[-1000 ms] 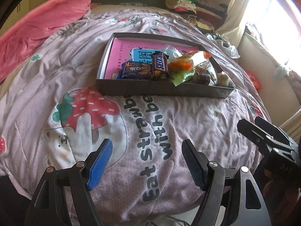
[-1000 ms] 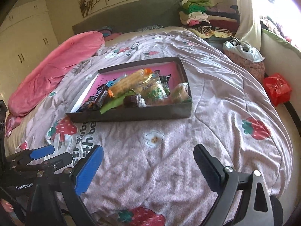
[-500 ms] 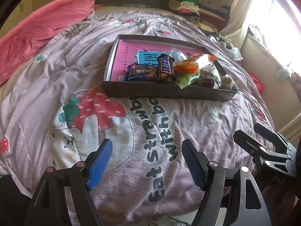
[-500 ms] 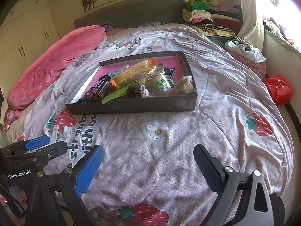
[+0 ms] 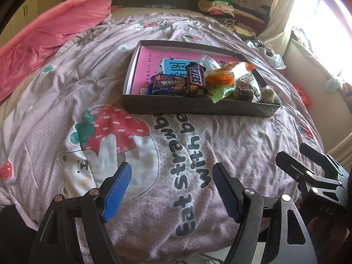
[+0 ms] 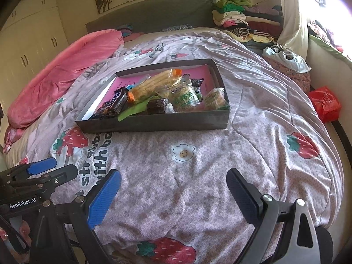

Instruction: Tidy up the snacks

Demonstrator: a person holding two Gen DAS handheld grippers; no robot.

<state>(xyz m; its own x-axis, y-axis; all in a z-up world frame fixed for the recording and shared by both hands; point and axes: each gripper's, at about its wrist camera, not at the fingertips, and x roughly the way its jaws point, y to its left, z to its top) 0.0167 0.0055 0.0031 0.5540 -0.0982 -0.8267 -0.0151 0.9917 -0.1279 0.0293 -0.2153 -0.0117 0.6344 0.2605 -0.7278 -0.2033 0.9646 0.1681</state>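
A shallow dark box (image 5: 198, 109) (image 6: 154, 122) with a pink lining lies on the bed's quilt, ahead of both grippers. Several wrapped snacks are piled in its near right part: a Snickers bar (image 5: 195, 77) (image 6: 117, 101), a blue biscuit pack (image 5: 168, 85), a long orange-ended cracker pack (image 6: 154, 84), a green-labelled bag (image 6: 183, 96) and a small dark cake (image 6: 157, 106). My left gripper (image 5: 172, 190) stands open above the quilt's lettering, with nothing between its pads. My right gripper (image 6: 173, 194) is open too, empty, over the quilt short of the box.
A pink duvet (image 6: 59, 74) is bunched along the bed's left side. Folded clothes (image 6: 233, 15) are stacked at the headboard's right. A red bag (image 6: 325, 103) lies on the floor right of the bed. The right gripper's body (image 5: 312, 176) shows at the left view's lower right.
The box sits a little lower and nearer in both views than a second ago. Both grippers stay open and empty.
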